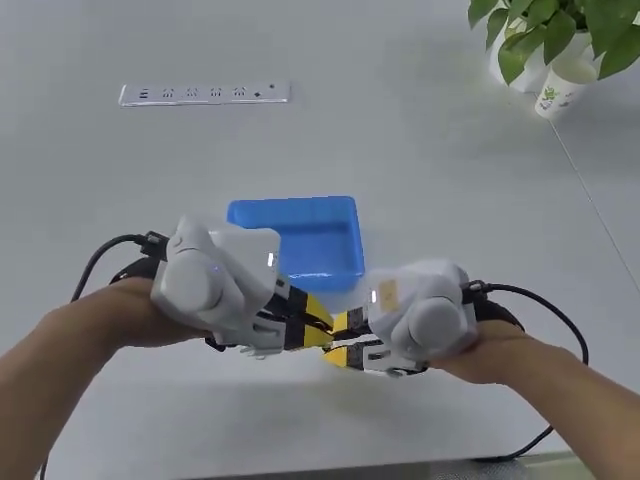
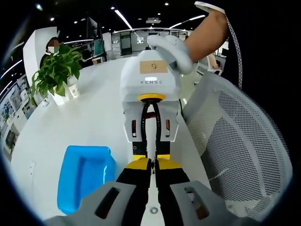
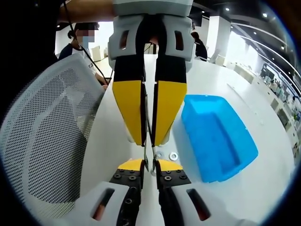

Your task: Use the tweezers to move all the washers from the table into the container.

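My two grippers meet tip to tip over the white table's near edge. The left gripper (image 1: 318, 324) (image 2: 154, 164) comes in from the left and the right gripper (image 1: 346, 350) (image 3: 149, 165) from the right. A thin metal pair of tweezers (image 3: 149, 136) runs between the left gripper's yellow fingers (image 3: 131, 108) down into my right jaws. Both pairs of jaws look shut on it. The blue container (image 1: 300, 240) (image 2: 84, 174) (image 3: 216, 136) lies just beyond the grippers. Small washers (image 3: 174, 155) (image 2: 154, 210) lie on the table under the tips, beside the container.
A white power strip (image 1: 205, 93) lies at the far left of the table and a potted plant (image 1: 555, 40) stands at the far right. A white mesh chair (image 2: 244, 141) (image 3: 47, 132) stands at the table's near edge. Cables trail from both grippers.
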Available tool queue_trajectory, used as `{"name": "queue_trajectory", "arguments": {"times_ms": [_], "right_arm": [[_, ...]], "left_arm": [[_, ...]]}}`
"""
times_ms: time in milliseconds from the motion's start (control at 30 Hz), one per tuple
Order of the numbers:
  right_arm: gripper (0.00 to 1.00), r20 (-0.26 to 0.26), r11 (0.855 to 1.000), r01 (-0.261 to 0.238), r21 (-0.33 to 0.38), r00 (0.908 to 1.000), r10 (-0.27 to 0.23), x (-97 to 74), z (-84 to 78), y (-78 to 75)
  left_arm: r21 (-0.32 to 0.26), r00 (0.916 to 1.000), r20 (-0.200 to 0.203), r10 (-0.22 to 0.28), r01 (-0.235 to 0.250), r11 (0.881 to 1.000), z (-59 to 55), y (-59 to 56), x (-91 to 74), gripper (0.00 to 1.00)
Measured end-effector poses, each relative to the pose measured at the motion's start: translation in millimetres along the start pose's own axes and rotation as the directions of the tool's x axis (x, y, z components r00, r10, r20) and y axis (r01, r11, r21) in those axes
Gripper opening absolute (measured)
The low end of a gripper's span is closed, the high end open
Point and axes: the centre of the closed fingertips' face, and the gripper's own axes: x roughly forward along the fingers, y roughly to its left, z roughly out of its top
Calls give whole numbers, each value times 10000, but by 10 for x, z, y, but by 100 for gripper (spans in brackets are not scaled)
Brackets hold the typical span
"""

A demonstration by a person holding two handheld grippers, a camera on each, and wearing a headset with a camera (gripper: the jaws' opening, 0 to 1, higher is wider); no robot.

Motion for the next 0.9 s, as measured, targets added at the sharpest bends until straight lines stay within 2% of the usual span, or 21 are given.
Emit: {"name": "queue_trajectory", "arguments": {"times_ms": [900], "right_arm": [[13, 153, 9999, 155, 54, 9998, -156, -3, 12, -53]], "left_arm": [[70, 9999, -50, -114, 115, 9999, 21, 44, 10, 7]]}}
